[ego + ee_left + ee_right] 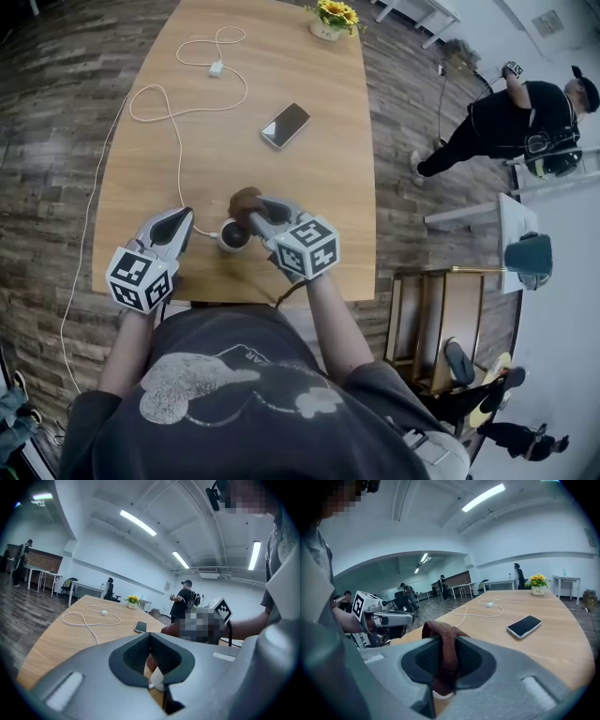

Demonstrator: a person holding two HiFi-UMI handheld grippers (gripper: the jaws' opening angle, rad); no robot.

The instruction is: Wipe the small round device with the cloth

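The small round device, white with a dark middle, lies near the table's front edge with a white cable plugged into its left side. My right gripper is shut on a brown cloth, which bunches over the device's far right side. In the right gripper view the cloth hangs between the jaws above the device. My left gripper sits just left of the device. Its jaws stand nearly together, apparently pinching the cable at the plug. The device shows low in that narrow gap.
A black phone lies mid-table. A charger block and loops of cable lie farther back, and a pot of yellow flowers stands at the far end. A wooden bench and a person are off to the right.
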